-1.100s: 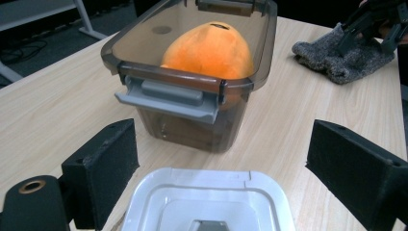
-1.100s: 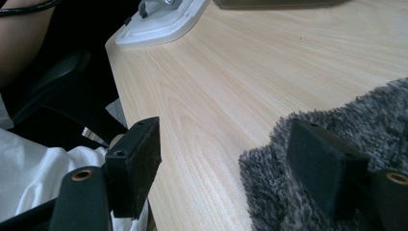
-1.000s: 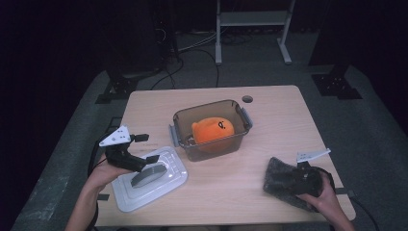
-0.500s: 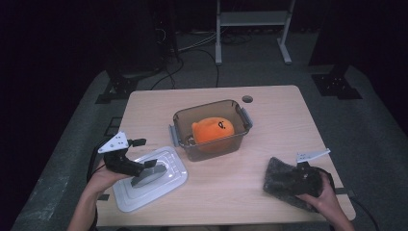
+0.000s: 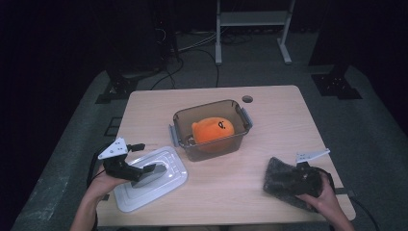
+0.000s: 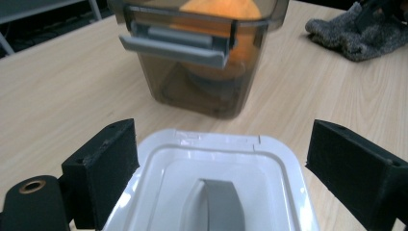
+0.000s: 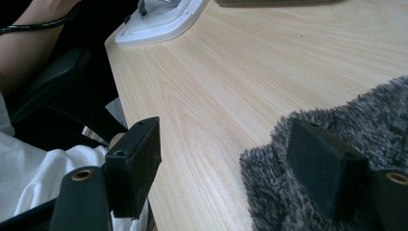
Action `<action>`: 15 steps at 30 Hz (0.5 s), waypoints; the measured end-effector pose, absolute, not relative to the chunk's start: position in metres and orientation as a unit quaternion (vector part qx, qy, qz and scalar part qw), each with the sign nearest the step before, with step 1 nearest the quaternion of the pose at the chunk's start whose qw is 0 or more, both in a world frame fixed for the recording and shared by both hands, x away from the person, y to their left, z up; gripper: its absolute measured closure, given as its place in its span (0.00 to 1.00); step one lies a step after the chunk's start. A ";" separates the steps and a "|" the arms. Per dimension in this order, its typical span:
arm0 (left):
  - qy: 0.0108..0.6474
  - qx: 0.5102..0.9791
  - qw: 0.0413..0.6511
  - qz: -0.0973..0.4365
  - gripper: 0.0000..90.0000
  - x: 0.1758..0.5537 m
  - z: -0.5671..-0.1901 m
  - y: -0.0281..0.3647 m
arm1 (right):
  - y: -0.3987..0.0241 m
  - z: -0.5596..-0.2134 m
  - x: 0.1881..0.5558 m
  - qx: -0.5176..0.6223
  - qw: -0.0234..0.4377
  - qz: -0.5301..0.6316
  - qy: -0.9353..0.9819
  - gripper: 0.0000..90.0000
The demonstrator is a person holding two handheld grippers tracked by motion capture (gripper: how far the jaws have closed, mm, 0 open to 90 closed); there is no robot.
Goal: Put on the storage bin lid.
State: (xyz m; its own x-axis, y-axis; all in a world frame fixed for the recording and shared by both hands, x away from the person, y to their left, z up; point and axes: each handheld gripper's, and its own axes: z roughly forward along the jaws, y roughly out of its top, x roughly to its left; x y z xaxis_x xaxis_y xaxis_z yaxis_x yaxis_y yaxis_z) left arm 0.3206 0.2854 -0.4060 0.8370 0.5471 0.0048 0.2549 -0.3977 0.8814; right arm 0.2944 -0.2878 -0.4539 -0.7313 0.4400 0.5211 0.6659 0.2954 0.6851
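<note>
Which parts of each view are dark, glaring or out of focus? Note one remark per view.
High view: floor and background nearly black, only the table lit. Left gripper view: the white lid glares slightly, near jaws soft. Right gripper view: jaws and grey fuzzy cloth blurred close up, wood grain sharper.

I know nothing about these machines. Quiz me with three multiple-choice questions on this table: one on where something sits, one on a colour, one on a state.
1. Where is the plush toy?
A. on the lid
B. inside the clear box
C. on the floor

2. What colour is the toy?
A. orange
B. green
C. blue

3. How do the left gripper's jaws stand at the white lid?
A. clamped shut
B. open, either side of it
C. turned away

Answers: 1 B, it shows through the box wall; 2 A, plainly orange; 3 B, gaps show at both jaws in the left gripper view.
</note>
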 end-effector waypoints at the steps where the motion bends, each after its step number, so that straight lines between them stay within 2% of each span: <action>1: 0.245 0.821 0.493 0.149 0.11 0.320 -0.408 0.286 | -0.288 -0.454 0.294 -0.347 0.117 -0.482 -0.796 0.30; 15: 0.255 0.825 0.483 0.148 0.14 0.315 -0.428 0.295 | -0.288 -0.454 0.294 -0.347 0.117 -0.481 -0.797 0.30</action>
State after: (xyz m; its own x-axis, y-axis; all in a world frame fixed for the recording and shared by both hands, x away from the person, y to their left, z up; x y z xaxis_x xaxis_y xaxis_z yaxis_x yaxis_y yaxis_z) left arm 0.3151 0.2951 -0.4281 0.8262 0.5634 -0.0013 0.2772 -0.4044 0.8716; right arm 0.2943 -0.2876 -0.4540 -0.7319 0.4399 0.5204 0.6655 0.2975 0.6845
